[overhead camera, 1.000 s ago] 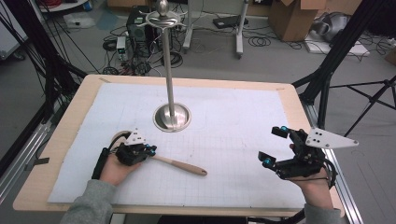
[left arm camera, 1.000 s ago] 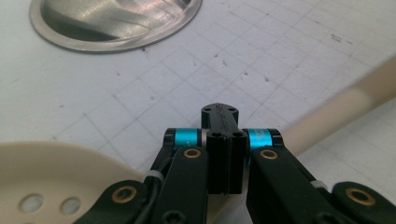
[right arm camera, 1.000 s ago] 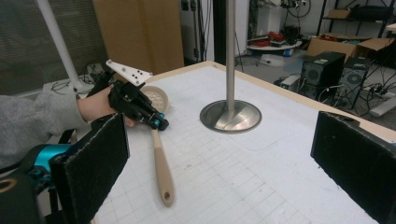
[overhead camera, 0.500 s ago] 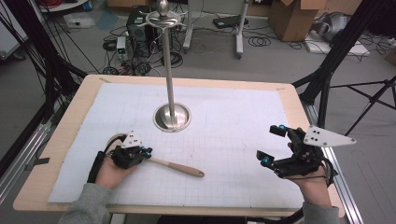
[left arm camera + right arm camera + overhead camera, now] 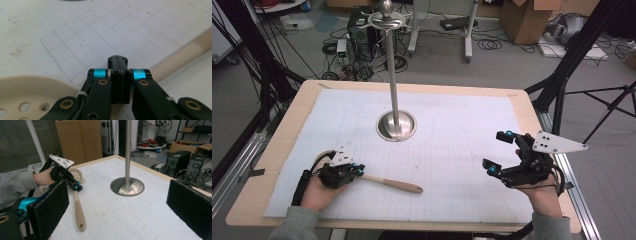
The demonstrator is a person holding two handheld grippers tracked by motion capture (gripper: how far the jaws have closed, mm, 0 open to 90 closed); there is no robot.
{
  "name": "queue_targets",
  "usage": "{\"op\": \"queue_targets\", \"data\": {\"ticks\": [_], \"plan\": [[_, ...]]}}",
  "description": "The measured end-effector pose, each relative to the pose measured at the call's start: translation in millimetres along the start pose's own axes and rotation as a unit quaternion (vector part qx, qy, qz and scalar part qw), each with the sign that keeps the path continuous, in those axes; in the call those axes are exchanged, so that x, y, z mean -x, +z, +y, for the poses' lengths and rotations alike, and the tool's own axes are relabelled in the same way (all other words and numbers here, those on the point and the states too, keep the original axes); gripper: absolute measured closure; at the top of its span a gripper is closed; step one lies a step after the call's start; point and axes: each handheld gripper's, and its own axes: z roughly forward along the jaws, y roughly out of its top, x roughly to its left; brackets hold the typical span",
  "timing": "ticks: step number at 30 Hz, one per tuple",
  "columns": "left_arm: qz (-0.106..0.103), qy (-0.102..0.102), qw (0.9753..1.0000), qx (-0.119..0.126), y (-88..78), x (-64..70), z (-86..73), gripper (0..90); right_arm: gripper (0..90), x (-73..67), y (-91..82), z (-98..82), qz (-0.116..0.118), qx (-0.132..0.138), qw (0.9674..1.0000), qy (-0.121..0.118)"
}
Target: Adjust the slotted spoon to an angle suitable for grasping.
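Observation:
A beige slotted spoon [image 5: 392,184] lies on the white grid mat near the front left, its handle pointing right. My left gripper [image 5: 359,170] is shut, and its tips rest down on the spoon's neck. In the left gripper view the closed jaws [image 5: 117,62] hide the neck, with the holed bowl [image 5: 30,92] at lower left and the handle [image 5: 185,55] running off to the right. The right gripper view has the left gripper [image 5: 78,187] on the spoon [image 5: 79,212]. My right gripper [image 5: 502,150] hangs open at the front right, nothing between its pads [image 5: 50,210].
A tall metal pole on a round steel base [image 5: 396,125] stands at mid-table, with hooks at its top [image 5: 386,17]. The base [image 5: 127,187] lies ahead of the right gripper. The wooden table edge [image 5: 532,125] frames the mat; cables and boxes lie on the floor beyond.
The left hand has slid a little left and toward the front edge, and the spoon has moved along with it. The right gripper has stayed in place.

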Motion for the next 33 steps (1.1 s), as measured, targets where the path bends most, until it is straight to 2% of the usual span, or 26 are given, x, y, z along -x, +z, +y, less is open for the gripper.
{"op": "queue_targets", "data": {"ticks": [11,27,33], "plan": [[0.012,-0.013,0.9998,-0.009,-21.0,-6.6,-15.7,89.8,3.1,0.4,5.8,3.1,0.008,0.004,1.0,-0.002],[0.026,-0.017,0.9993,-0.023,-37.5,-6.4,-26.9,89.8,3.1,-0.4,8.6,3.9,0.013,0.001,0.9999,-0.002],[0.02,-0.023,0.9994,-0.015,-38.6,-8.1,-27.5,89.8,3.1,-1.1,9.3,4.6,0.014,0.001,0.9999,-0.002]]}}
